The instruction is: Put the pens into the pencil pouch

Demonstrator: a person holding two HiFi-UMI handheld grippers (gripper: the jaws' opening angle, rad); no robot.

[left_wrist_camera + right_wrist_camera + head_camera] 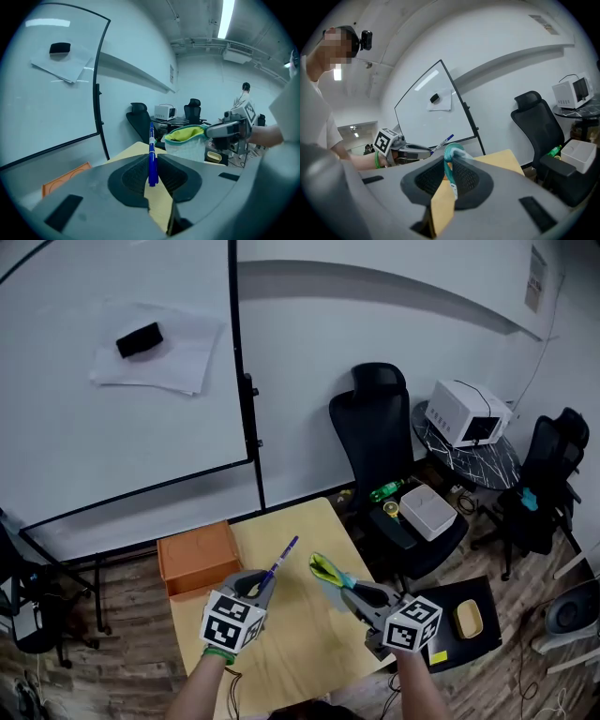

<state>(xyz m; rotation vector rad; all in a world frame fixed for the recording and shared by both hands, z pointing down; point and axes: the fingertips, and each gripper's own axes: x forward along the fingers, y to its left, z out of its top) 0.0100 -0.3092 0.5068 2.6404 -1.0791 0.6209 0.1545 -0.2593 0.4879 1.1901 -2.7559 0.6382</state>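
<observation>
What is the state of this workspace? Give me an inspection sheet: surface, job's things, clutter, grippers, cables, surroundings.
Surface: wooden table, bare where visible.
Job's things: blue pen and open pouch, both held above the table and apart, with the pen tip aimed past the pouch mouth.
Clutter: orange box at the table's far left edge; whether it rests on the table cannot be told.
Grippers: left gripper shut on the pen; right gripper shut on the pouch rim.
Cables: a thin cable seems to run from the white appliance up the wall.
Surroundings: whiteboard, black office chair, green bottle.
</observation>
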